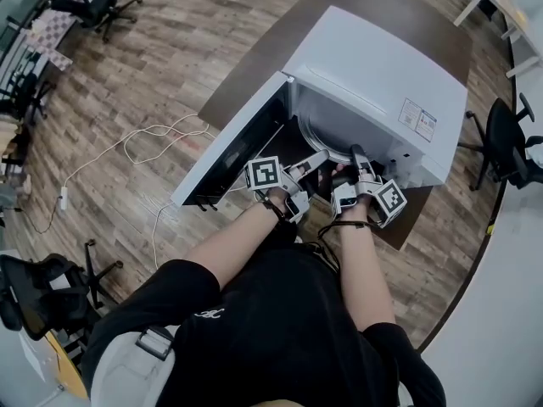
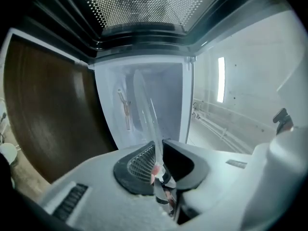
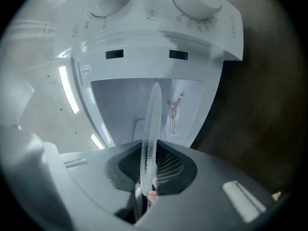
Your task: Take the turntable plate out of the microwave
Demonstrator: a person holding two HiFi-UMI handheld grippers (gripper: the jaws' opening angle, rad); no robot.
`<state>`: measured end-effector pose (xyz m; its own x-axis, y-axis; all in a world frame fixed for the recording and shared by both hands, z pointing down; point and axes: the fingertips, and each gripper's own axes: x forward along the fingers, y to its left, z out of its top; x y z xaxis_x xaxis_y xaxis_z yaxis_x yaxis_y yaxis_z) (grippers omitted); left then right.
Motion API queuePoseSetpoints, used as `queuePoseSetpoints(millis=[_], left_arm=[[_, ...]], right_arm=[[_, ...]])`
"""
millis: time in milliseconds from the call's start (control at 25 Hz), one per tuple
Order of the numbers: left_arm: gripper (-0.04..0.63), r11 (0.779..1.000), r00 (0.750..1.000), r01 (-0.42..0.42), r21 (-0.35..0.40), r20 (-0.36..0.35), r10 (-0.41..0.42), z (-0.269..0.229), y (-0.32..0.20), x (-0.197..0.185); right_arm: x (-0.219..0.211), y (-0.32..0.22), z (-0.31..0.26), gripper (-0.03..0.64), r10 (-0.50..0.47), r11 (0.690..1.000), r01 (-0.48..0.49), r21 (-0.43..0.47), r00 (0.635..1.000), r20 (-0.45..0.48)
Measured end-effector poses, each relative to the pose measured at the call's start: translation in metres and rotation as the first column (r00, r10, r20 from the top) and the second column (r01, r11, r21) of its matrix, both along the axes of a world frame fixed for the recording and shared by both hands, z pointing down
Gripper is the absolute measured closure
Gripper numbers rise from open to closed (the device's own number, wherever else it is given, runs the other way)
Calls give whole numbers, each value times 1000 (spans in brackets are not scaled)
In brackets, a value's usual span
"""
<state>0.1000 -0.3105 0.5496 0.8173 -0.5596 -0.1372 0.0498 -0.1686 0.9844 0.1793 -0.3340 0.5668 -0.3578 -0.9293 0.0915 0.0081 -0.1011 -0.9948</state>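
The clear glass turntable plate stands edge-on between the pads of my left gripper, which is shut on its rim. In the right gripper view the same plate runs edge-on up from my right gripper, also shut on the rim. In the head view both grippers, left and right, reach side by side into the mouth of the white microwave. Its door hangs open to the left. The plate itself is hard to make out in the head view.
The microwave sits on a dark brown table. Its control knobs show above the right gripper. The door's perforated mesh shows above the left gripper. A white cable lies on the wooden floor; office chairs stand nearby.
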Motion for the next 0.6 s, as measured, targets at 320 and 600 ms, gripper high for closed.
queuePoseSetpoints(millis=[320,600], left_arm=[[541,1000,1000,-5,25,-23,5,-16,36,-2],[541,999,1000,-3,38,-25,4,-34,83,-13]], right_arm=[[-6,32,-8,578,-46,999,46,15,999,12],[-21,73,-29,578,-107,992,107,64,994,-7]])
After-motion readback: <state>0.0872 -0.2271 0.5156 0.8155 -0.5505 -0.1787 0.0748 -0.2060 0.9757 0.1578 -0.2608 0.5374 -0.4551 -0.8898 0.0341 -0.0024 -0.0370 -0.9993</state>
